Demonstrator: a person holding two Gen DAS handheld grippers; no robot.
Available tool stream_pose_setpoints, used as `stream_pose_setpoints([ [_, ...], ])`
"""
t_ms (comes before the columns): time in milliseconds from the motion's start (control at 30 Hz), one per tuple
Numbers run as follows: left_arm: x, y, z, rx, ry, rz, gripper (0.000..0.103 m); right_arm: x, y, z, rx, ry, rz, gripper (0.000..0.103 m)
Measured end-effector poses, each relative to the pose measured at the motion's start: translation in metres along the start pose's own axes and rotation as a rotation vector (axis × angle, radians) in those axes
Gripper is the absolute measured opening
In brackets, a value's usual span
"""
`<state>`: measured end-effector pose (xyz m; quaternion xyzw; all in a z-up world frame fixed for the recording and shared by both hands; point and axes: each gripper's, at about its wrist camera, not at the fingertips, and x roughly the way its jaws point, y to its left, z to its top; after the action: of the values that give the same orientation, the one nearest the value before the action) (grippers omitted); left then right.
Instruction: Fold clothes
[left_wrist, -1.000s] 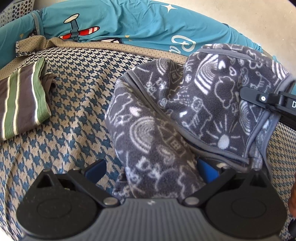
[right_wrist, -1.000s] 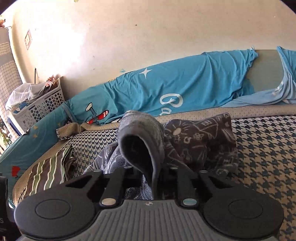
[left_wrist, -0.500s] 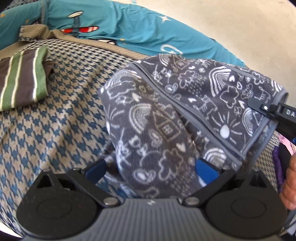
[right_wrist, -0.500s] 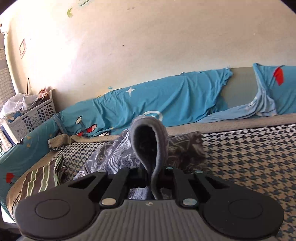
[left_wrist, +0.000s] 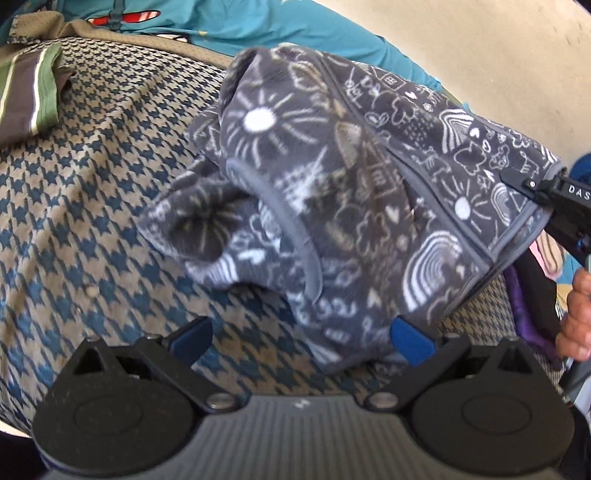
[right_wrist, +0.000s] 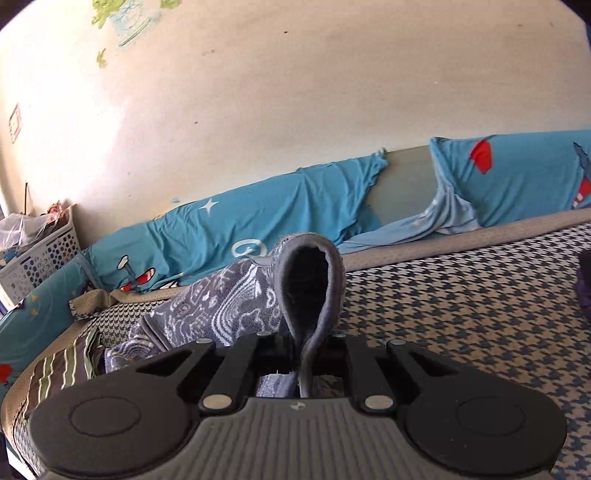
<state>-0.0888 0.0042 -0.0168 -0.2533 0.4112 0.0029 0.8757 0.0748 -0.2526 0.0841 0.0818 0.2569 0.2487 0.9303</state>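
**Fleece lifted off the bed by one corner**

From the left tongs' (left_wrist: 299, 341) camera: the grey fleece (left_wrist: 351, 192), printed with white doodles, hangs in a bunched swag above the checked bed (left_wrist: 85, 206). A second ago it still sat slumped on the cover; now most of it has come clear, with a loose flap drooping at the lower left. The left tongs stand wide open, the blue pads well apart; a fold of fleece hangs down against the right-hand pad, but nothing is pinched. At the right edge the right tongs (left_wrist: 535, 184) pinch the fleece's hemmed corner, a hand (left_wrist: 578, 314) below them. A folded striped cloth (left_wrist: 29, 88) lies at the far left.

From the right tongs' (right_wrist: 301, 369) camera: the jaws are nearly shut on a looped hem of the fleece (right_wrist: 221, 302), which stands up between them. The view has tipped up since a second ago, showing more wall (right_wrist: 295, 110) above the blue sheet (right_wrist: 258, 229).

I'd say the garment is being raised to shake it open, with the left tongs yet to take a second corner.
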Motion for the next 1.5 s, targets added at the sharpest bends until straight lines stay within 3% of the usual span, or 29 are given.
stream_pose_setpoints([
  [333, 0.012, -0.021, -0.021, 0.114, 0.016, 0.064, 0.103, -0.029, -0.026, -0.004, 0.036, -0.024, -0.102, 0.009],
  [833, 0.016, -0.019, -0.029, 0.098, 0.006, 0.066, 0.103, -0.07, -0.073, -0.017, 0.174, -0.04, -0.301, 0.009],
  [1133, 0.016, -0.009, -0.033, 0.075, 0.003, 0.055, 0.103, -0.075, -0.085, -0.021, 0.167, -0.049, -0.444, 0.009],
  [1300, 0.017, -0.006, -0.036, 0.066, 0.001, 0.047, 0.103, -0.07, -0.097, -0.026, 0.218, -0.006, -0.487, 0.009],
  [1333, 0.017, -0.005, -0.037, 0.063, 0.001, 0.045, 0.103, -0.071, -0.097, -0.027, 0.221, -0.008, -0.486, 0.012],
  [1433, 0.018, -0.003, -0.038, 0.059, -0.001, 0.044, 0.103, -0.079, -0.093, -0.027, 0.192, -0.042, -0.516, 0.033],
  [1500, 0.019, -0.002, -0.039, 0.055, -0.003, 0.045, 0.103, -0.087, -0.088, -0.027, 0.156, -0.084, -0.535, 0.036],
])
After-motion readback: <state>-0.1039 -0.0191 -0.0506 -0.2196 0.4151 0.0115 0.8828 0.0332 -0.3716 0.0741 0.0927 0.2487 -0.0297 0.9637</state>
